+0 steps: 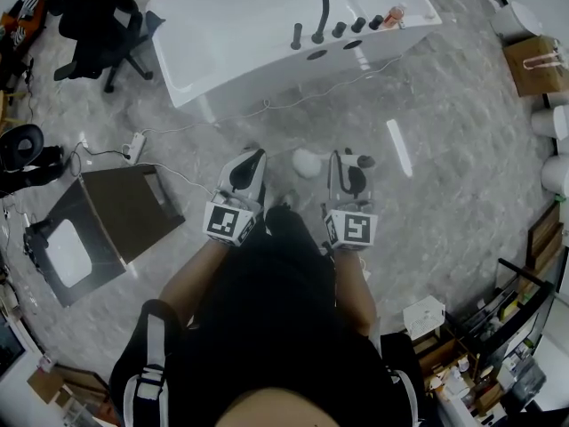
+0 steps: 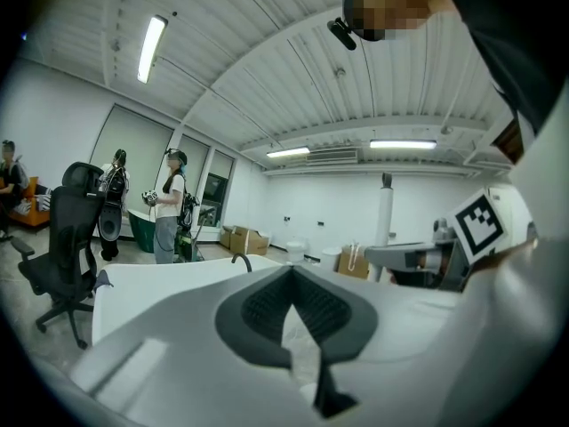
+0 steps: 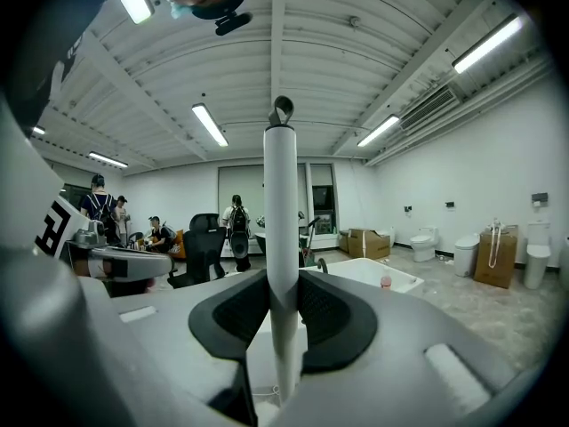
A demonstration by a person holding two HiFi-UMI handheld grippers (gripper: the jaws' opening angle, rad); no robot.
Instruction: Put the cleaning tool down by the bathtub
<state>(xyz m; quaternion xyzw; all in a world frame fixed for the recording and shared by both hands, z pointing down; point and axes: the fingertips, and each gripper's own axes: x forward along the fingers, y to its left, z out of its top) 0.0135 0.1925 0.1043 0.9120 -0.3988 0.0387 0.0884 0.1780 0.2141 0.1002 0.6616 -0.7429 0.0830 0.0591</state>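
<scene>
The cleaning tool is a white pole (image 3: 281,212) with a dark loop on top. It stands upright between the pads of my right gripper (image 3: 283,283), which is shut on it. In the head view the right gripper (image 1: 347,163) is held out over the grey floor, with the tool's white round head (image 1: 308,162) just to its left. My left gripper (image 1: 252,160) is level beside it, pads meeting at the tips (image 2: 290,278), with nothing in them. The white bathtub (image 1: 240,25) lies ahead of both grippers, a stretch of floor away, and also shows as the bathtub (image 3: 373,274) and the bathtub (image 2: 160,278).
A black faucet (image 1: 320,7) and knobs sit on the tub's rim. A black office chair (image 1: 102,34) stands left of the tub. A power strip (image 1: 136,145) with cables and an open dark box (image 1: 107,221) lie at the left. Toilets (image 1: 556,123) and shelves (image 1: 498,327) line the right. People stand far off (image 2: 169,207).
</scene>
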